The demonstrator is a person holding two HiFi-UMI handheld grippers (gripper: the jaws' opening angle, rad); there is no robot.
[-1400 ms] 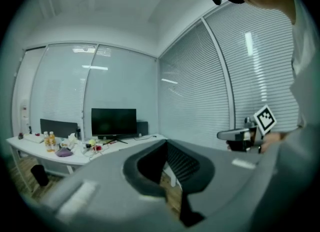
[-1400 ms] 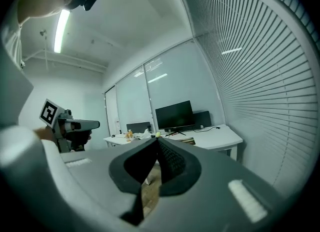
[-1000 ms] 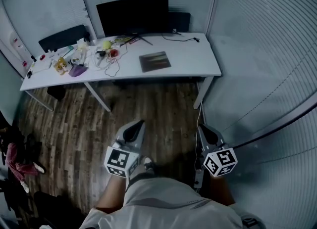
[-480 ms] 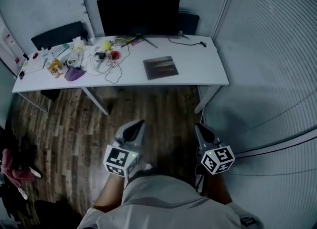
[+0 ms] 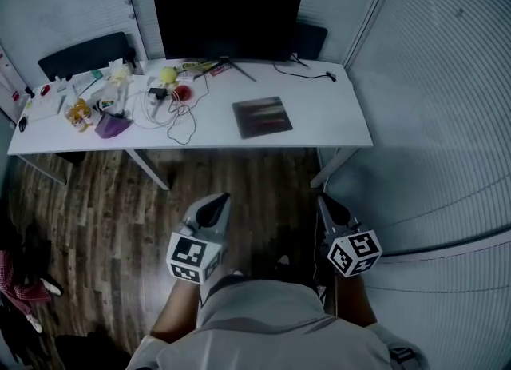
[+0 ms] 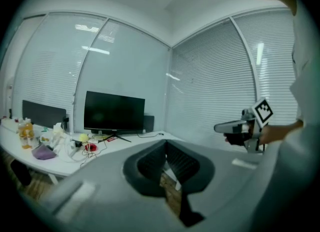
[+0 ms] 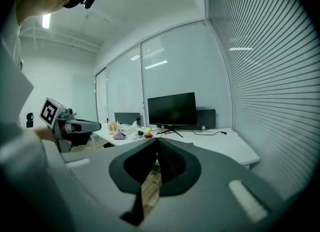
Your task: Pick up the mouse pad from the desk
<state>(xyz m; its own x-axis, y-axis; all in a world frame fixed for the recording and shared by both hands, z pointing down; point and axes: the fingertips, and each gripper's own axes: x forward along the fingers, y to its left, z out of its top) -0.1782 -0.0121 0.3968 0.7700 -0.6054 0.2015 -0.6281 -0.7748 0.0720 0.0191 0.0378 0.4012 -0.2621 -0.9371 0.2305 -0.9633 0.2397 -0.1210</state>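
Judging by the layout, this is the approach. The left claw and right claw sit low in the middle of the head view, well apart from the long white table. The dark, flat, square mouse pad lies on the table right of centre, below the black monitor. The next move calls for closing in, then opening a claw at the pad's edge. The gripper views show both claws closed and empty. Only the head view shows the pad.

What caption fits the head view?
Left gripper and right gripper, both shut, face a desk holding the mouse pad.
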